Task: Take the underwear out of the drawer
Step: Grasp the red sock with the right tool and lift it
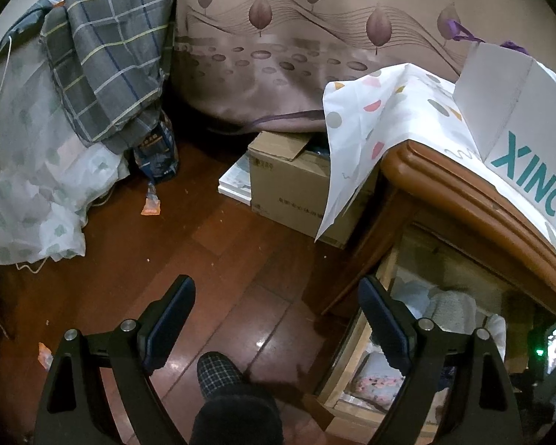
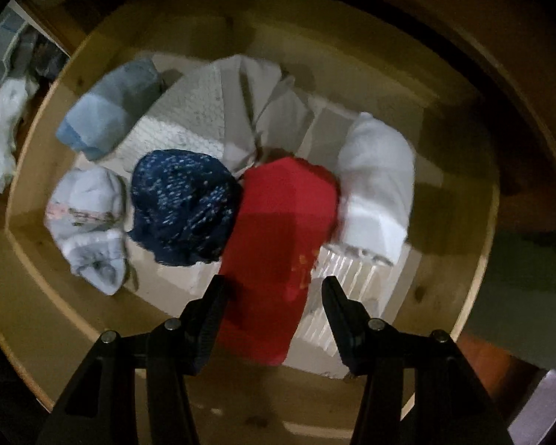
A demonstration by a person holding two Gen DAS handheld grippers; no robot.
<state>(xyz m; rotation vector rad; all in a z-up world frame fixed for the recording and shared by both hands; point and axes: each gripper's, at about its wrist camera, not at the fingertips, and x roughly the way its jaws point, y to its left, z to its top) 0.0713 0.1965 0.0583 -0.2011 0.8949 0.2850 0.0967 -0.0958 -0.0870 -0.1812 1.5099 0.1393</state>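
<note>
With the right gripper (image 2: 274, 282) open over the red underwear (image 2: 278, 233) at the centre of the drawer (image 2: 459, 267), its 2 jaws could snag the dark blue bundle (image 2: 183, 205) touching it, while the left gripper (image 1: 278, 296) hangs open and empty at lower centre.

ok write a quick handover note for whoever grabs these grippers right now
Left gripper: open, empty, over the wooden floor beside the open drawer.
Right gripper: open, empty, pointing down into the drawer, jaws either side of the red folded piece.
Also inside: dark blue speckled bundle, white roll, light blue roll.
Done: drawer open.
Left: grip a garment, lift it out.
</note>
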